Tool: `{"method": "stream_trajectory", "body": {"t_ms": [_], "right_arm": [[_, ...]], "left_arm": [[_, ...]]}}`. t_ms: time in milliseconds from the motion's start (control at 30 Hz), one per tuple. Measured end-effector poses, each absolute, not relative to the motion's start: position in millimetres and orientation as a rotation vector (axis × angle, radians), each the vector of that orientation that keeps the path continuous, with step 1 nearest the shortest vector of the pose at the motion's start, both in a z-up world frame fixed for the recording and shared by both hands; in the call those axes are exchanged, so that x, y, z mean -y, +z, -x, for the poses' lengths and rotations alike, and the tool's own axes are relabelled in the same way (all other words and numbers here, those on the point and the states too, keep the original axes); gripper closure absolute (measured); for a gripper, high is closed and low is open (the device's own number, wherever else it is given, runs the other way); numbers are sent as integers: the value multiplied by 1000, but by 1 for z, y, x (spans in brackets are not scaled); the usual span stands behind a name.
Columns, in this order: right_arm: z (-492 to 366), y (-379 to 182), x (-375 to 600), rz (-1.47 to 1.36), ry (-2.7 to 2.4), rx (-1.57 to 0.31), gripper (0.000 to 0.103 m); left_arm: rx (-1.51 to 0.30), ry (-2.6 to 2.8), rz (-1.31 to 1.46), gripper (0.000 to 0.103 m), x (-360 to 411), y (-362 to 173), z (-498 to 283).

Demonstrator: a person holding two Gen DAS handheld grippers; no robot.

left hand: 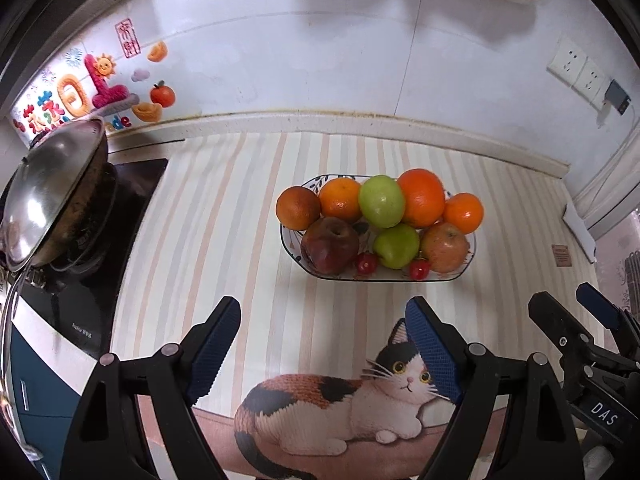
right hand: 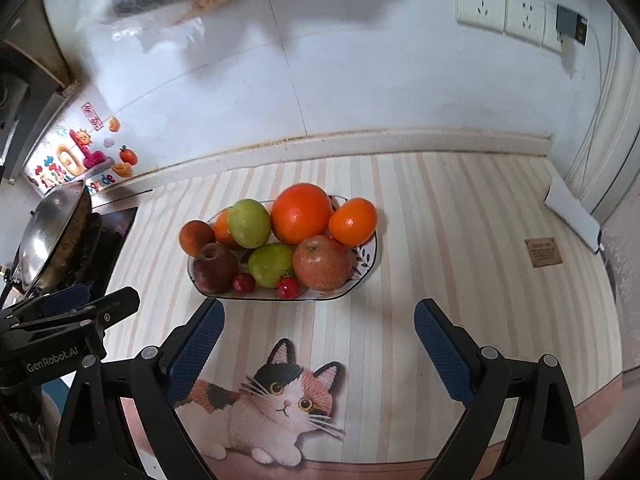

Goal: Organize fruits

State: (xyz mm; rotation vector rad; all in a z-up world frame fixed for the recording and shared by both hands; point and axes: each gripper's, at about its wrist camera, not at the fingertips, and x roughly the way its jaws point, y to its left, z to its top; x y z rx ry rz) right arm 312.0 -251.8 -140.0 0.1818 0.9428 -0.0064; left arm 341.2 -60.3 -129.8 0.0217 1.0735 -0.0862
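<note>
A: Left to right; the wok [left hand: 52, 196] sits on the stove at the far left, then the left claw [left hand: 324, 344] hangs wide open and empty over the worktop [left hand: 224, 248]; the right claw [right hand: 318, 342] is just as open, gripping nothing.

B: And the fruit plate [left hand: 290, 246] lies mid-worktop, just ahead of both claws; let me count: four oranges, from the dull one [left hand: 298, 208] to the big one [left hand: 422, 198]; two green apples [left hand: 382, 201]; two red apples, the dark wrinkled one [left hand: 330, 245] looking soft; two cherries [left hand: 366, 264].

A: Round and firm for the most part, I'd say, moderately heavy and apt to roll; pinch across the widest middle; the cherries are tiny, light and easily crushed, so close gently.
</note>
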Motion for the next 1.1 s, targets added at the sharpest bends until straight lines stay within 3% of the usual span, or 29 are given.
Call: {"method": "stream_trajectory", "body": {"t_ms": [1100], "right_arm": [[-29,14,170,-178,-28,-706,2]], "left_arm": [[-808,-171,-47,19,-7,3,-100]]}}
